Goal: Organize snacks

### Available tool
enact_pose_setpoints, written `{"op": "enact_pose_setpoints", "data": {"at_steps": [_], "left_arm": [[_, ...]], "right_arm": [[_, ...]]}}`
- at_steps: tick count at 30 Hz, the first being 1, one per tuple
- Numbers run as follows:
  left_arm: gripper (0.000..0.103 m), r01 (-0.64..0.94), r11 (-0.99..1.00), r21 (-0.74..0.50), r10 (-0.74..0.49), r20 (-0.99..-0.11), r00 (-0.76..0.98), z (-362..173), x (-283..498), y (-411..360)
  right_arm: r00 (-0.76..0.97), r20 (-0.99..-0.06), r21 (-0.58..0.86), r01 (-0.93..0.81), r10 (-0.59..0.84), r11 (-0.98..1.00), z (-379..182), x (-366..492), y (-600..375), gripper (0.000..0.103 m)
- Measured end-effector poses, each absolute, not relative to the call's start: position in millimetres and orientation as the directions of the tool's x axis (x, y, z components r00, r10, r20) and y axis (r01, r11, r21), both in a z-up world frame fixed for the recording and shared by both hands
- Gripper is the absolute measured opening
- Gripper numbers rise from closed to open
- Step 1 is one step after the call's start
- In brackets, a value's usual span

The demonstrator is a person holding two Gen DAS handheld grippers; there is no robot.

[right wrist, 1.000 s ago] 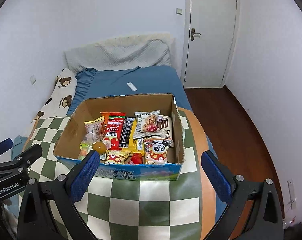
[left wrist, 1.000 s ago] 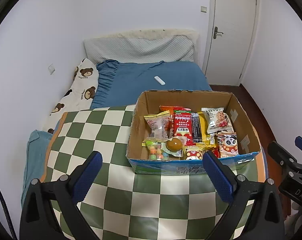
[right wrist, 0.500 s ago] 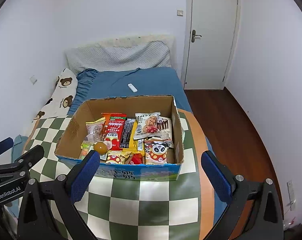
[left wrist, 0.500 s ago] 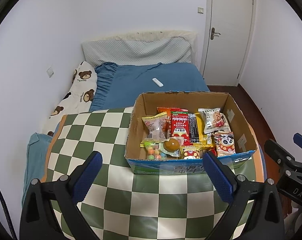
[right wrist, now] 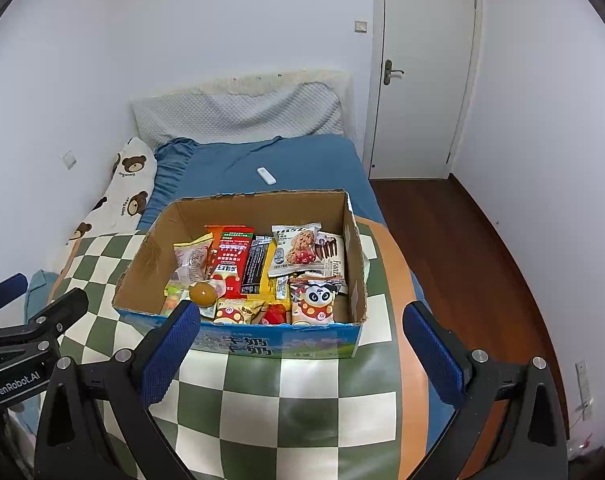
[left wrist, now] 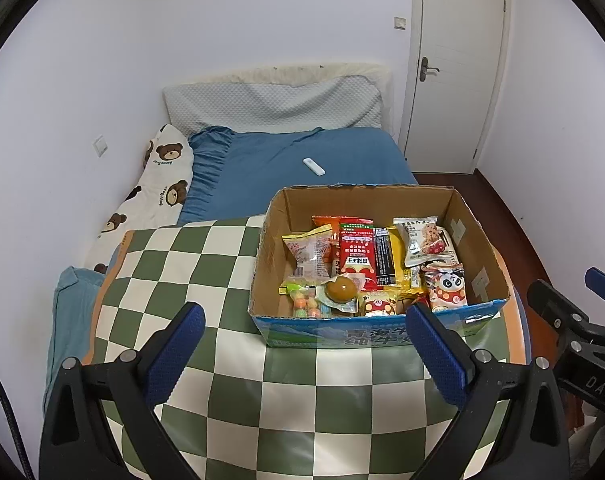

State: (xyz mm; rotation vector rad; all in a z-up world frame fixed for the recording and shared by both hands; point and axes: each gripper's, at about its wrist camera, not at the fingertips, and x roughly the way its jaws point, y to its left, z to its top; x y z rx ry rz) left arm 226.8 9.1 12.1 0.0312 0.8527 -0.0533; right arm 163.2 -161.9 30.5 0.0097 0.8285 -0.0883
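Snacks fill an open cardboard box (left wrist: 474, 232) that sits on the checkered green-and-white tabletop (left wrist: 206, 264), toward its far right part, just in front of a blue bed (left wrist: 302, 152). Inside the box, a red packet (left wrist: 356, 256) lies near the middle with a black bar (left wrist: 383, 258) beside it on the right and a pale pink-printed bag (left wrist: 308, 252) on its left. A cookie packet (left wrist: 420, 240) rests toward the far right corner, and a panda-printed bag (left wrist: 446, 290) sits below it at the near right. Along the near wall lie a clear pack of coloured candy balls (left wrist: 304, 304), a round brown sweet (left wrist: 341, 289) and a small mushroom-printed bag (left wrist: 378, 306).

The left gripper (left wrist: 304, 354) hovers over the tabletop in front of the box, its blue-padded fingers (left wrist: 174, 354) spread wide and gripping nothing. The right gripper (right wrist: 300, 354) hangs before the box's near wall in the same way, fingers (right wrist: 432, 354) released and apart. A white remote (left wrist: 313, 166) lies on the bed.
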Motion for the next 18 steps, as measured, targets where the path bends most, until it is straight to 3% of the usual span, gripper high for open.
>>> {"op": "enact_pose_setpoints", "data": {"at_steps": [18], "left_arm": [[0.103, 0.059, 0.998, 0.002, -0.037, -0.751, 0.659, 13.8, 223.6, 10.6]], "right_arm": [[0.667, -0.744, -0.013, 0.060, -0.050, 0.998, 31.9, 161.0, -167.3, 0.103]]}}
